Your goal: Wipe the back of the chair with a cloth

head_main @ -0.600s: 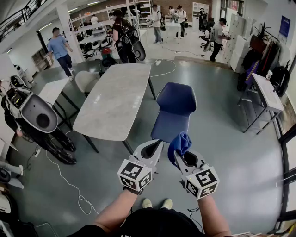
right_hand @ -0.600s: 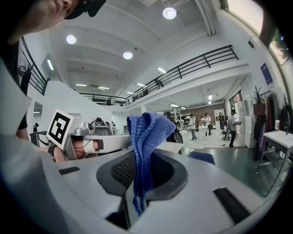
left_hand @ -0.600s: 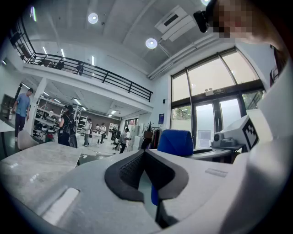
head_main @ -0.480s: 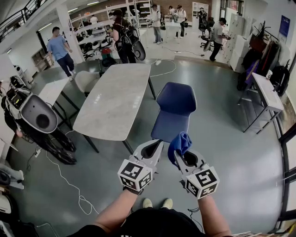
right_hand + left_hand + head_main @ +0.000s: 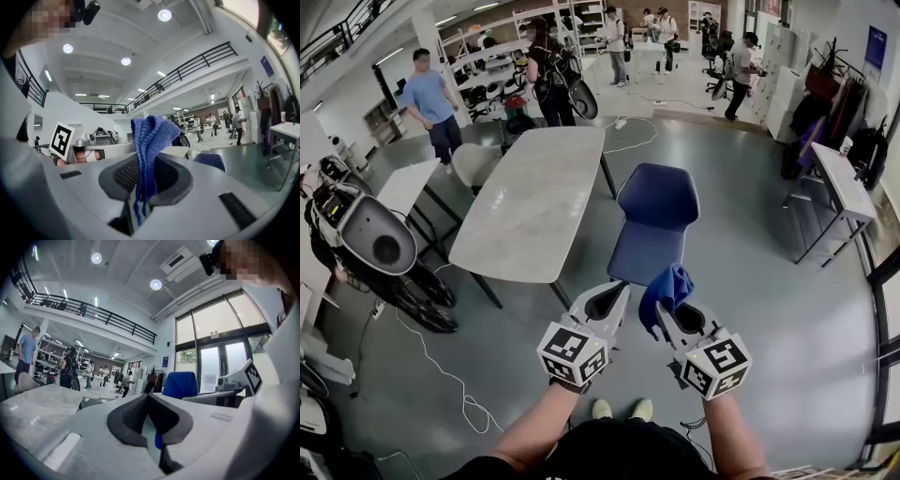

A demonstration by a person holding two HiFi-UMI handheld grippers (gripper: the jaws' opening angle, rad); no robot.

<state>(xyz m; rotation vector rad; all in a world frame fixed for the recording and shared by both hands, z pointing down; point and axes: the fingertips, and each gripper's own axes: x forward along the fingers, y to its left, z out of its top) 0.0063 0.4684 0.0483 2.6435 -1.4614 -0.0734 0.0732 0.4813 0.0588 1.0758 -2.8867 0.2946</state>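
Head view: both grippers sit at the bottom middle of the frame, side by side, pointing up-frame at the dark blue plastic chair. The chair stands dead centre on the grey floor, just right of the long grey marble-look table, and its backrest is the end farther up the frame.

The right gripper has its jaws clamped on a bunched-up blue knit cloth. In the right gripper view the cloth sticks up out of the right gripper, with a few loose threads hanging down between the pads, and the chair peeks in at lower right. The cloth isn't touching the chair, there's bare floor between them.

The left gripper is holding nothing. In its own view the left gripper has its 2 jaws pressed together at the tips, with nothing between them.

A few people are standing around at the top of the head view.
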